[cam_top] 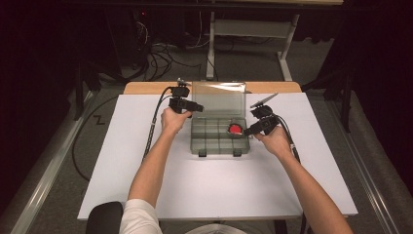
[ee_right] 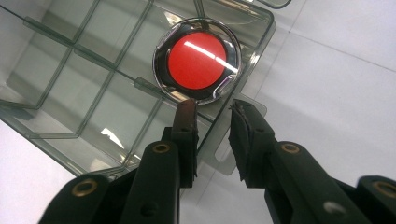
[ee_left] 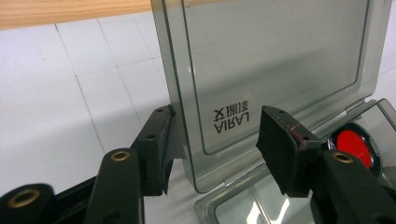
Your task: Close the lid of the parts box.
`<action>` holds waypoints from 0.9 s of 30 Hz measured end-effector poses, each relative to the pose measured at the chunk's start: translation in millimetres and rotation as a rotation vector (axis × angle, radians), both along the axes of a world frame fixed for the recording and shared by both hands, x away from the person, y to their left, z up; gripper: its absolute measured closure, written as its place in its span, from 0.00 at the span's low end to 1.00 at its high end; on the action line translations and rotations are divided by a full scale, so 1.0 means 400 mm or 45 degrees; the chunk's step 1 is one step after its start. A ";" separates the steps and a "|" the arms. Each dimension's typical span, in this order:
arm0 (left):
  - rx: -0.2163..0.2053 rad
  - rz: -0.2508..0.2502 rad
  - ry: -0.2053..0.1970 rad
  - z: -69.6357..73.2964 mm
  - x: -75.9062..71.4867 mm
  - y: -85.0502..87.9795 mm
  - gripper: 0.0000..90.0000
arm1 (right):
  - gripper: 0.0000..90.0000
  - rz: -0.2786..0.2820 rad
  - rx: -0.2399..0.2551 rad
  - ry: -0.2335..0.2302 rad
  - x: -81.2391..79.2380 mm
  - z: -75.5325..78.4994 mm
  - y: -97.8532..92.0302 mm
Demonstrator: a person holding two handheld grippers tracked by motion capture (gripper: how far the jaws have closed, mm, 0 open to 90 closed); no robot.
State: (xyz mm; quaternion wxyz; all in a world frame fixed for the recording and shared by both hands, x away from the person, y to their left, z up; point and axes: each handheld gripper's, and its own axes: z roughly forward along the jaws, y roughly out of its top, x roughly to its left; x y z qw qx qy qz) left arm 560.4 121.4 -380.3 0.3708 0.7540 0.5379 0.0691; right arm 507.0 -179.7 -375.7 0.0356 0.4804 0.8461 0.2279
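Observation:
A clear grey compartment box stands on the white table with its lid raised upright. A round red disc in a dark, shiny ring lies in a right-hand compartment. My left gripper is at the lid's left edge. In the left gripper view its open jaws straddle the lower corner of the lid, with the red disc beyond. My right gripper sits at the box's right wall. Its jaws stand a narrow gap apart over the rim and a clear tab, just short of the disc.
A wooden strip runs along the table's far edge behind the box. Cables and a metal frame lie on the floor beyond. A dark chair part sits at the near left corner. The box's other compartments look bare.

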 end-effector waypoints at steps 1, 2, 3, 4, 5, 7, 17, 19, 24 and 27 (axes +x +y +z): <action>0.005 -0.004 -0.005 0.002 -0.002 -0.001 0.53 | 0.82 -0.001 -0.001 0.000 0.000 0.000 0.000; 0.005 -0.004 -0.005 0.002 -0.002 -0.001 0.53 | 0.82 0.001 -0.003 0.000 0.000 0.000 0.000; 0.021 -0.014 -0.013 0.008 -0.006 -0.002 0.53 | 0.82 0.000 -0.006 0.001 0.000 0.001 0.001; 0.029 -0.021 -0.015 0.010 -0.009 -0.001 0.53 | 0.82 0.000 -0.006 0.001 0.000 0.001 0.001; 0.031 -0.022 -0.018 0.013 -0.010 -0.002 0.53 | 0.82 0.000 -0.007 0.001 0.000 0.001 0.001; 0.046 -0.032 -0.021 0.017 -0.014 -0.001 0.54 | 0.82 0.003 -0.009 -0.001 0.001 0.001 0.001; 0.102 -0.049 -0.037 0.027 -0.024 -0.003 0.60 | 0.82 0.004 -0.012 -0.003 0.000 0.001 0.001; 0.110 -0.056 -0.041 0.029 -0.026 -0.003 0.61 | 0.82 0.002 -0.013 -0.002 0.000 0.001 0.002; 0.136 -0.073 -0.049 0.034 -0.032 -0.002 0.64 | 0.82 0.002 -0.014 -0.003 0.000 0.001 0.002; 0.151 -0.075 -0.055 0.035 -0.035 -0.003 0.66 | 0.82 0.003 -0.014 -0.003 0.000 0.001 0.002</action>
